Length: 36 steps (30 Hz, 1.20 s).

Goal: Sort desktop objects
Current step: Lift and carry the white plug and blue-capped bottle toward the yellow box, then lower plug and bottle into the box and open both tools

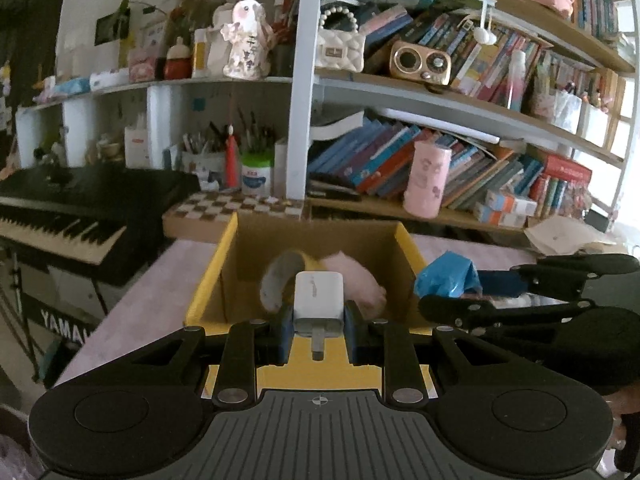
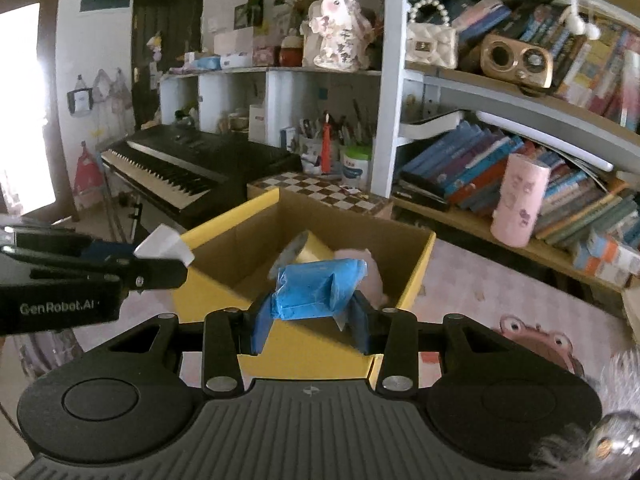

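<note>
Left wrist view first: my left hand-held gripper [image 1: 319, 326] is clamped on a white USB charger [image 1: 319, 303], prong end toward me, sitting right over the near edge of the yellow cardboard box [image 1: 208, 280]. Inside the box I can see a grey tape roll [image 1: 276, 280] and something pink and soft [image 1: 360, 280]. Risk here, I reckon: the charger is smooth and gripped only by its sides, so if I let go this close to the near wall it could clip the flap and drop outside onto the pink worktop [image 1: 132, 296].

Right wrist view: my right hand-held gripper [image 2: 310, 320] is closed on a blue plastic packet [image 2: 316, 290], also short of the box's near wall [image 2: 312, 354]. The packet is crinkly and squashed, so it may cling to a pad on release. The left hand-held gripper is just left of the box here, close by. Two tools converging on one opening could knock together, I'd say.
</note>
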Available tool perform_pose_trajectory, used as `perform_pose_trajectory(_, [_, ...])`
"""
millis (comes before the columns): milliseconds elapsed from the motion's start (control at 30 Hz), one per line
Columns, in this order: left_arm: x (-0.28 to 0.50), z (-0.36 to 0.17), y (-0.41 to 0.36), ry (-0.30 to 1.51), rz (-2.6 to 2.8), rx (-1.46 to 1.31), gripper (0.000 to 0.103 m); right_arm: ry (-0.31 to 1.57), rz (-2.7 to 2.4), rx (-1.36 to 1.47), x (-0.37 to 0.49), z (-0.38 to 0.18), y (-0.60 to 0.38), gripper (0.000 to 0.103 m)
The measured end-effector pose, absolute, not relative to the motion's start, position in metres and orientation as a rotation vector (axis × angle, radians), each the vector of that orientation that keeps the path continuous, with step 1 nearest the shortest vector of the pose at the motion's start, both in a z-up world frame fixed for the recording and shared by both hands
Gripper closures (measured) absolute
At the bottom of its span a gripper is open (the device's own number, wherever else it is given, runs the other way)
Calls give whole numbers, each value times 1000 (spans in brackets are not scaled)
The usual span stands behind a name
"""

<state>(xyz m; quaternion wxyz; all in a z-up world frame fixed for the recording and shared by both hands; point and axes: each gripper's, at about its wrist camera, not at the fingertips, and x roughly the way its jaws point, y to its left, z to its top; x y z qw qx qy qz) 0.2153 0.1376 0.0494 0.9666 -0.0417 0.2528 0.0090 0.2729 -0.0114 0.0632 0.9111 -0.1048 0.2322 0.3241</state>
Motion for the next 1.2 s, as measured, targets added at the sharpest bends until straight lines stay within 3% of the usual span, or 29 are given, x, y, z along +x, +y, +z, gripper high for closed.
perform_pose_trajectory(200, [268,47,137,553,11,16,79,465,714,-354,319,58,8,65])
perform_pose_trajectory(600, [341,10,142,698,10,94,79,658,910,-604,375,20,52,65])
perform_pose_trajectory(933, [368,-11,147,846,-21,99,79,839,1056,-549,402,16,62,65])
perform_pose_trajectory(1200, [366,-10,152,863,-24,70,79,821,1059,-591,404,19,58,65])
